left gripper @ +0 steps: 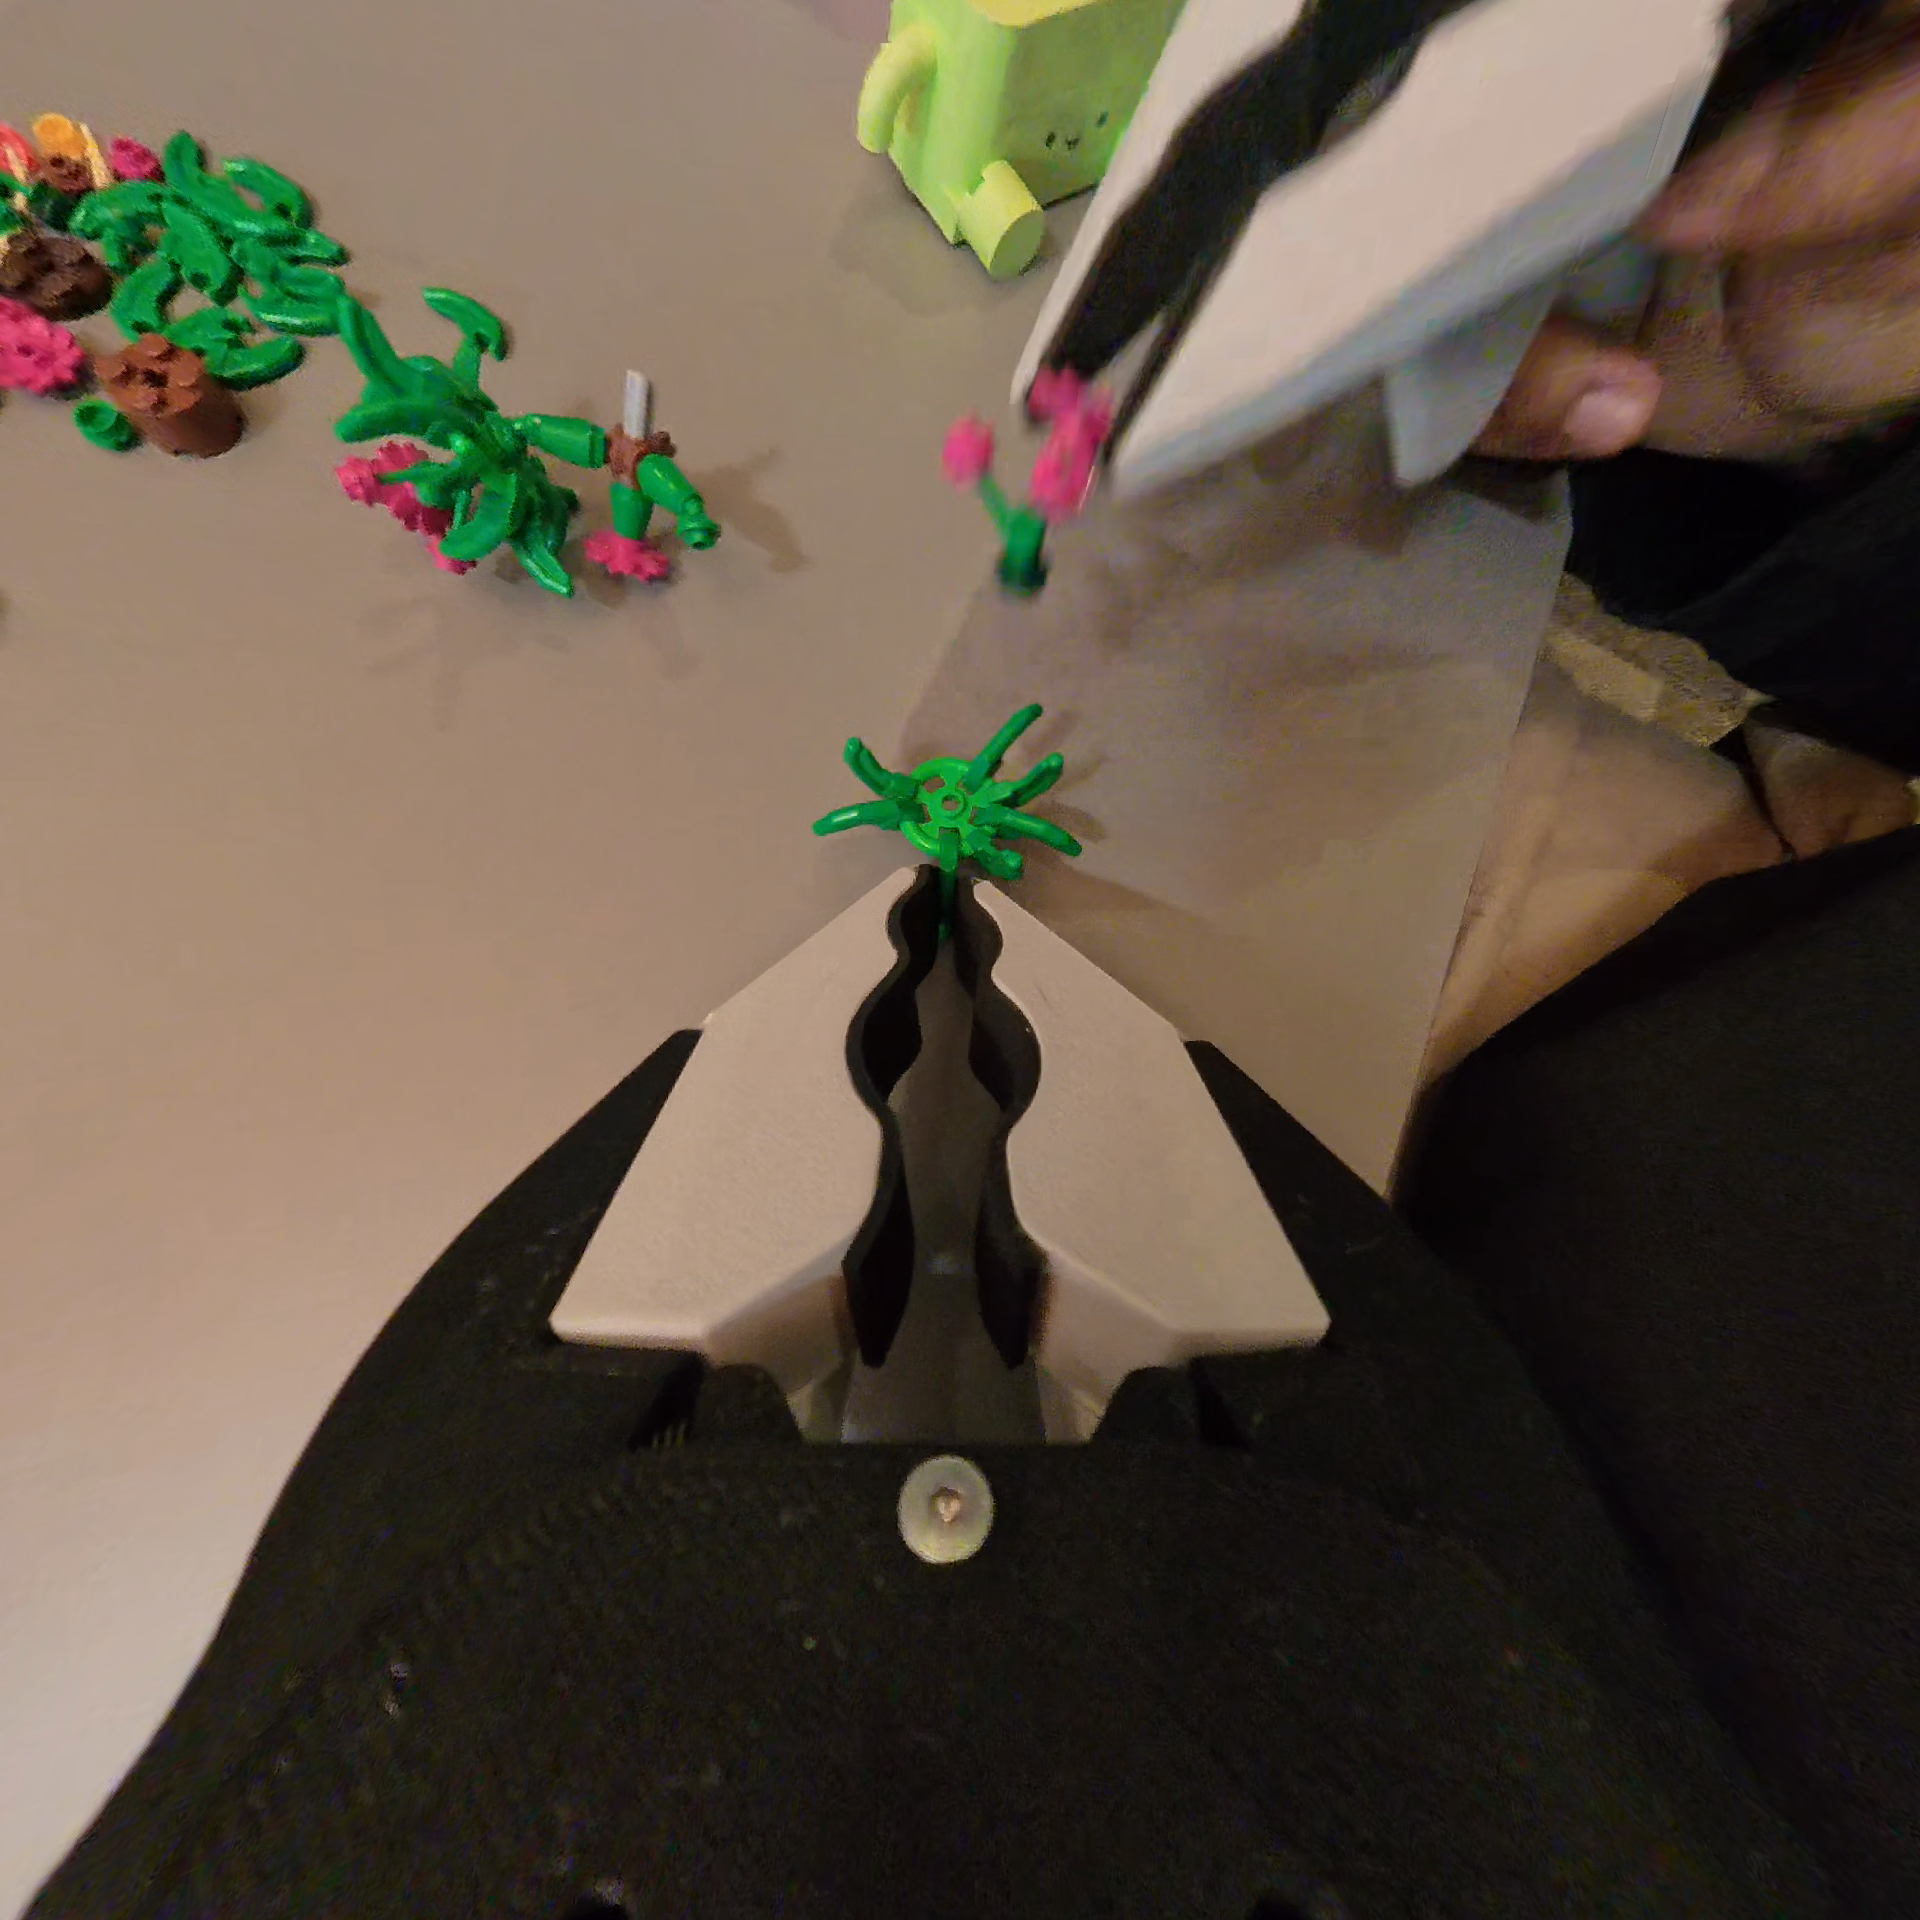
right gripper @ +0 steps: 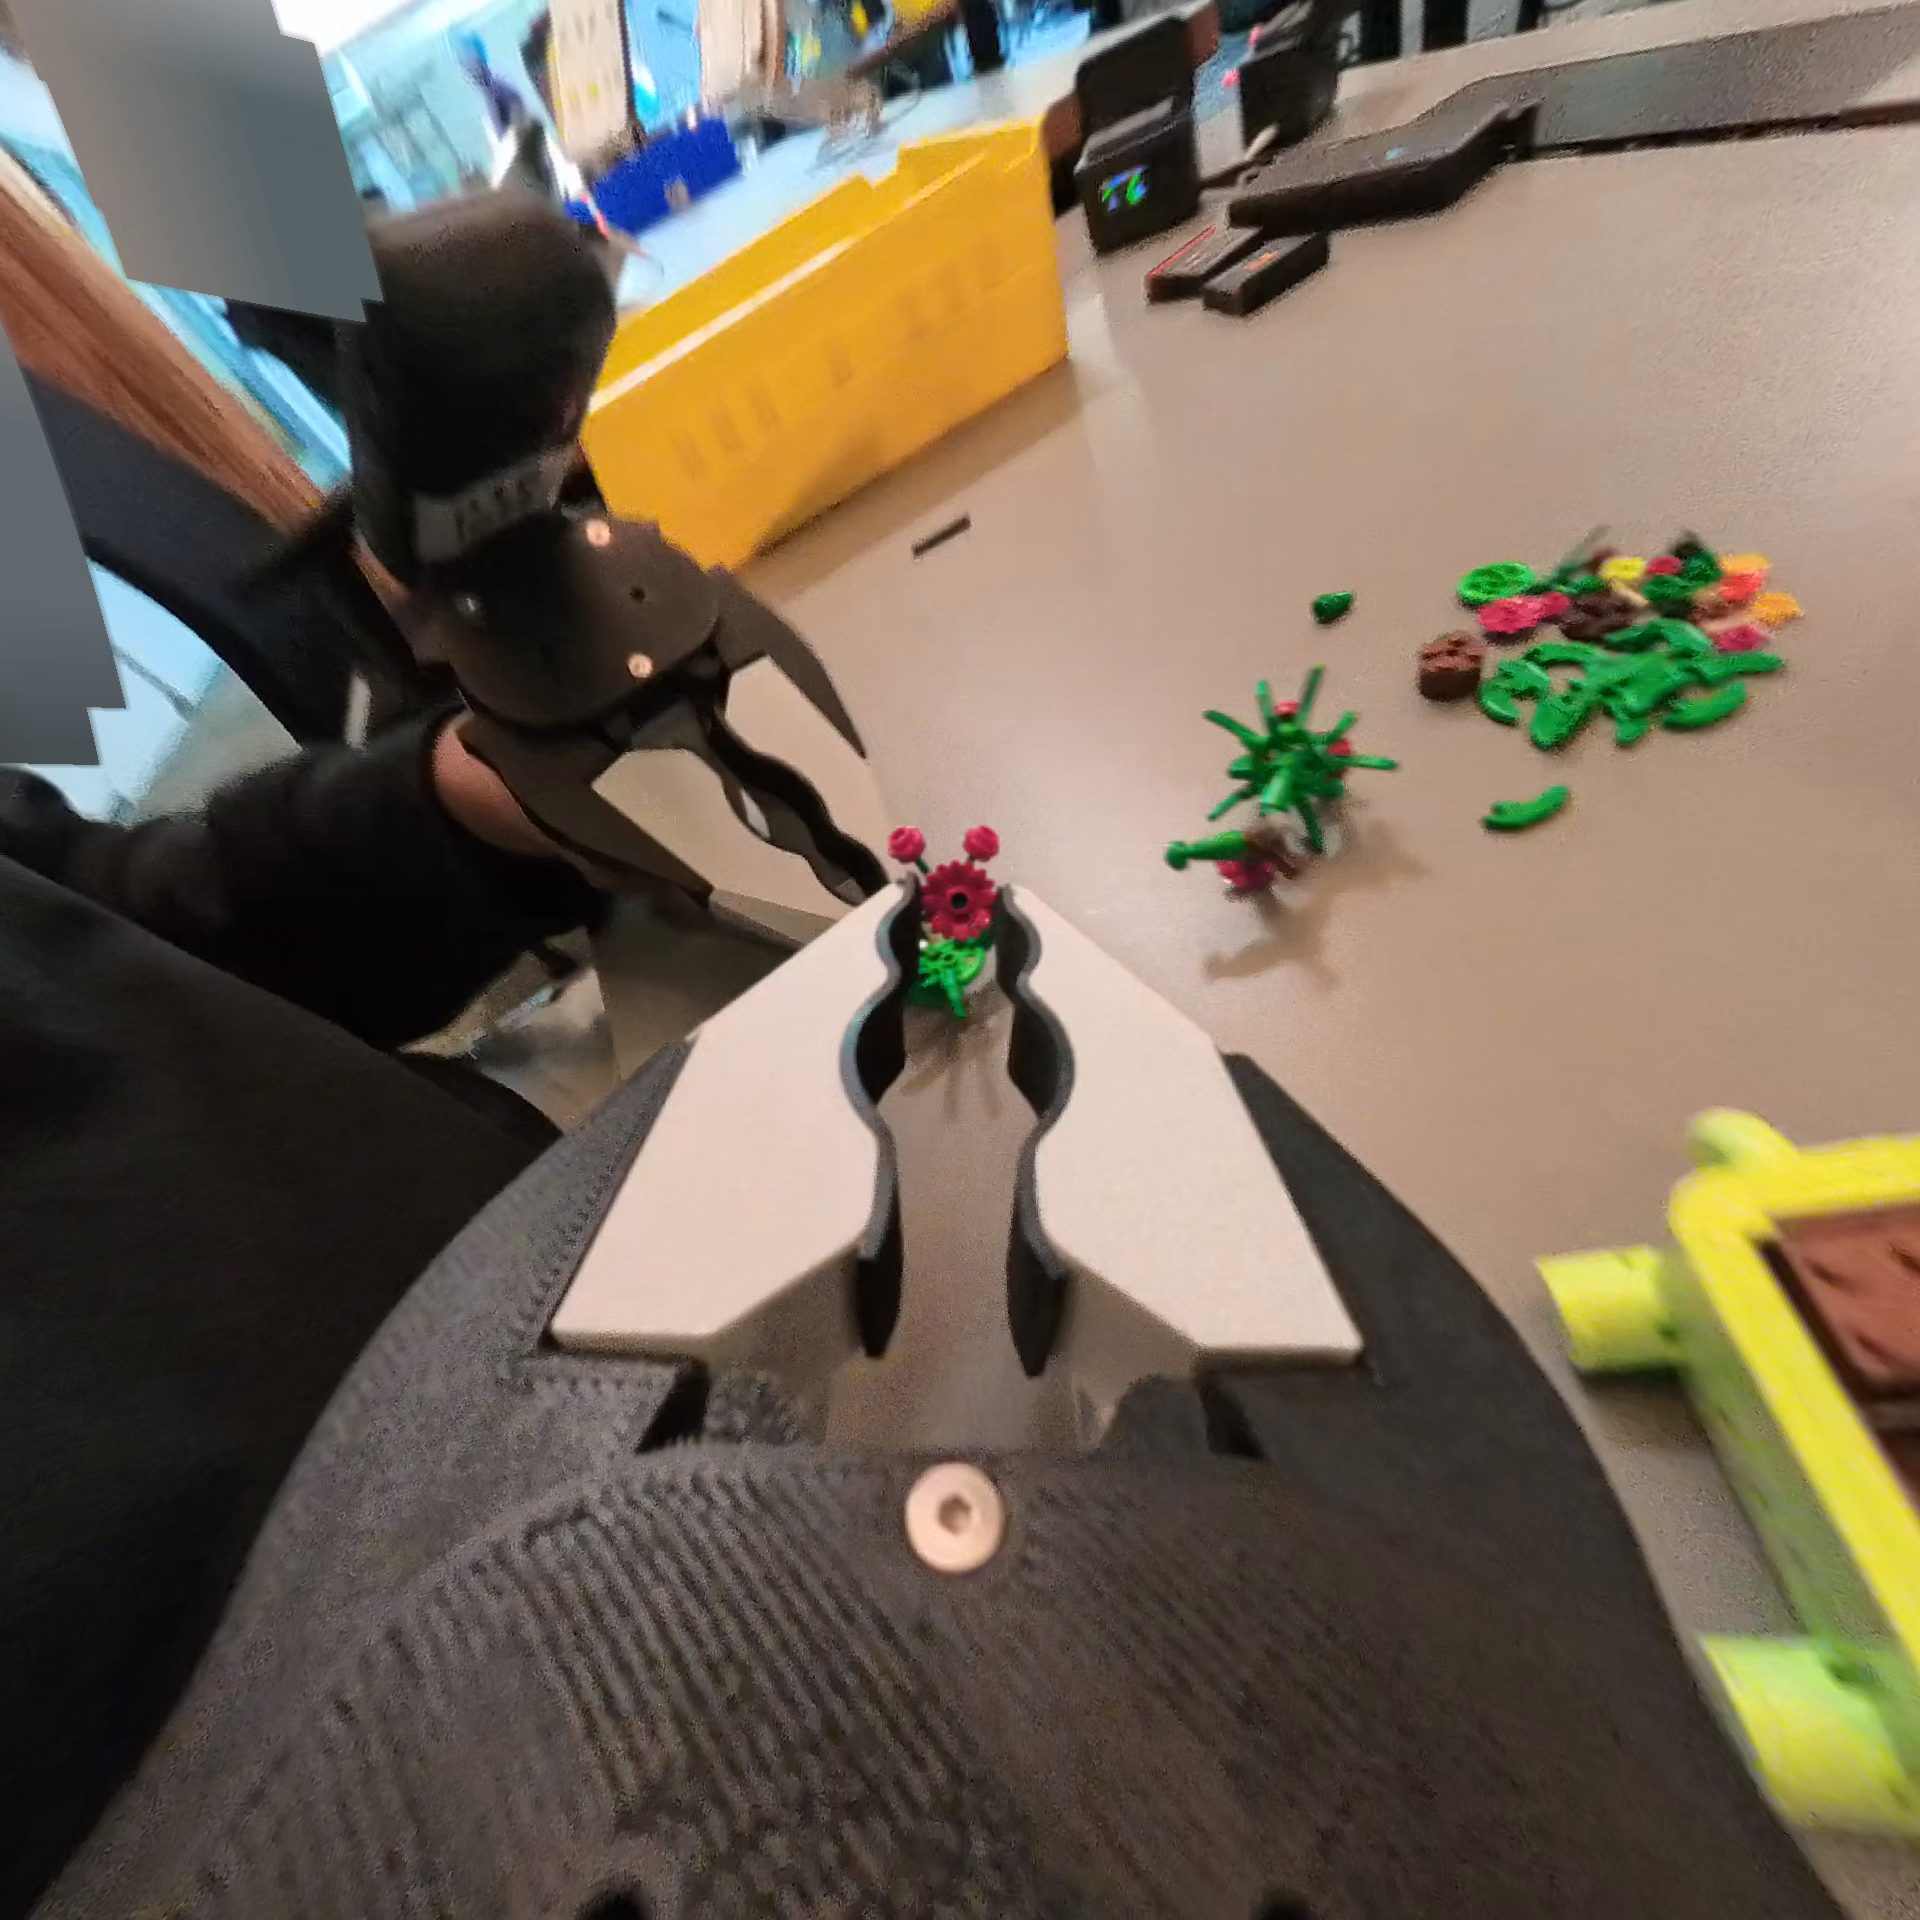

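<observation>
- The left gripper (left gripper: 948, 883) pinches the thin stalk of a green leaf star (left gripper: 943, 805) with its fingers nearly closed. That stalk is skinny and could slip or bend.
- The right gripper (right gripper: 956, 914) clamps a pink flower sprig (right gripper: 954, 902) just beside the star. Blur there hints at fast motion, so the sprig might fall.
- The grey table (left gripper: 312, 831) is smooth. Loose leaves (left gripper: 208, 260) sit far from the star, with a yellow crate (right gripper: 831, 343) behind.

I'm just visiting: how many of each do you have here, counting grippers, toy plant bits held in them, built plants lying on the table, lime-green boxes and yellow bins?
Grippers: 2 (left gripper, right gripper)
Held plant bits: 2 (green leaf piece, pink flower sprig)
Built plant lying on the table: 1
Lime-green box: 1
Yellow bin: 1
Total: 7
</observation>
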A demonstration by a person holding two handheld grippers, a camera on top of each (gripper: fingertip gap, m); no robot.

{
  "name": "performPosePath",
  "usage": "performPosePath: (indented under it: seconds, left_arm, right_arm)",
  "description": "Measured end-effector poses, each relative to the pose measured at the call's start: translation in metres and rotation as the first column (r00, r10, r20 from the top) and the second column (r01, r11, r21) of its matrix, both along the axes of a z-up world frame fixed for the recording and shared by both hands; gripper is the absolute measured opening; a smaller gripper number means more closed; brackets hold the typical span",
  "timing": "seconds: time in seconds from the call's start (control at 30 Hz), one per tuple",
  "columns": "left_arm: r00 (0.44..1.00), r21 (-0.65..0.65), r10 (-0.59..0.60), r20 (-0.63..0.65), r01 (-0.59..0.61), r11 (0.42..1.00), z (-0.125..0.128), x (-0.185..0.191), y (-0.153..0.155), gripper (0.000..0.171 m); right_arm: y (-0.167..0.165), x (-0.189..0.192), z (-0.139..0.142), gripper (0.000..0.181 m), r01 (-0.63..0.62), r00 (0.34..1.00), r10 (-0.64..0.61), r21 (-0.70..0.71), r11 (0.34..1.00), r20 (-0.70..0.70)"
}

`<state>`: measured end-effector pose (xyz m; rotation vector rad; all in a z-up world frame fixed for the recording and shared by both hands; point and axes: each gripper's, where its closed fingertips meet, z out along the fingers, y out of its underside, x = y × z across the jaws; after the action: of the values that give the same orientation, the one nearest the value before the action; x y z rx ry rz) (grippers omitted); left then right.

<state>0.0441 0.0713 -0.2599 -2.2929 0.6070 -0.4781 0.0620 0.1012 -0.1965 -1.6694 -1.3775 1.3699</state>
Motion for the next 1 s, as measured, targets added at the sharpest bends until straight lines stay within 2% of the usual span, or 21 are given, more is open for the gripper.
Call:
performPosePath:
  seconds: [0.03, 0.1, 0.37, 0.43, 0.53, 0.67, 0.77, 0.93, 1.0]
  left_arm:
    - [1.0, -0.008, -0.006, 0.012, 0.006, 1.0, 0.0, 0.0, -0.001, 0.0]
    - [1.0, -0.007, -0.009, 0.012, 0.009, 1.0, 0.0, 0.0, -0.001, 0.0]
    - [0.995, 0.037, 0.081, -0.049, -0.079, 0.996, 0.001, -0.013, 0.008, 0.0]
    - [0.995, 0.048, 0.094, -0.036, -0.092, 0.995, 0.003, -0.015, 0.009, 0.016]
    - [0.993, 0.1, 0.116, 0.037, -0.119, 0.988, 0.017, -0.017, 0.011, 0.033]
    - [0.96, 0.192, 0.066, 0.273, -0.121, 0.974, 0.053, -0.001, 0.012, 0.041]
    - [0.926, 0.228, 0.041, 0.376, -0.136, 0.964, 0.067, 0.011, 0.013, 0.037]
    - [0.911, 0.276, 0.024, 0.412, -0.149, 0.95, 0.076, 0.017, 0.012, 0.025]
    - [0.91, 0.301, 0.024, 0.415, -0.162, 0.94, 0.08, 0.016, 0.013, 0.004]
  right_arm:
    - [0.007, 0.006, 0.003, 0.012, 0.019, 1.0, -0.019, -0.038, 0.999, -0.014]
    - [0.016, 0.015, 0.0, 0.012, 0.057, 0.998, -0.057, -0.014, 0.998, 0.004]
    - [0.014, 0.016, 0.015, 0.012, 0.035, 0.99, -0.057, -0.167, 0.985, -0.128]
    - [0.014, 0.015, 0.017, 0.012, 0.029, 0.987, -0.061, -0.206, 0.978, -0.148]
    - [0.016, 0.014, 0.017, 0.012, 0.046, 0.985, -0.083, -0.231, 0.972, -0.153]
    - [0.01, 0.01, 0.021, 0.012, 0.022, 0.98, -0.077, -0.284, 0.959, -0.184]
    - [0.001, 0.004, 0.024, 0.012, -0.023, 0.975, -0.052, -0.328, 0.944, -0.218]
    - [-0.011, -0.003, 0.028, 0.012, -0.074, 0.969, -0.019, -0.362, 0.929, -0.246]
    - [-0.013, -0.004, 0.027, 0.012, -0.077, 0.97, -0.014, -0.361, 0.929, -0.243]
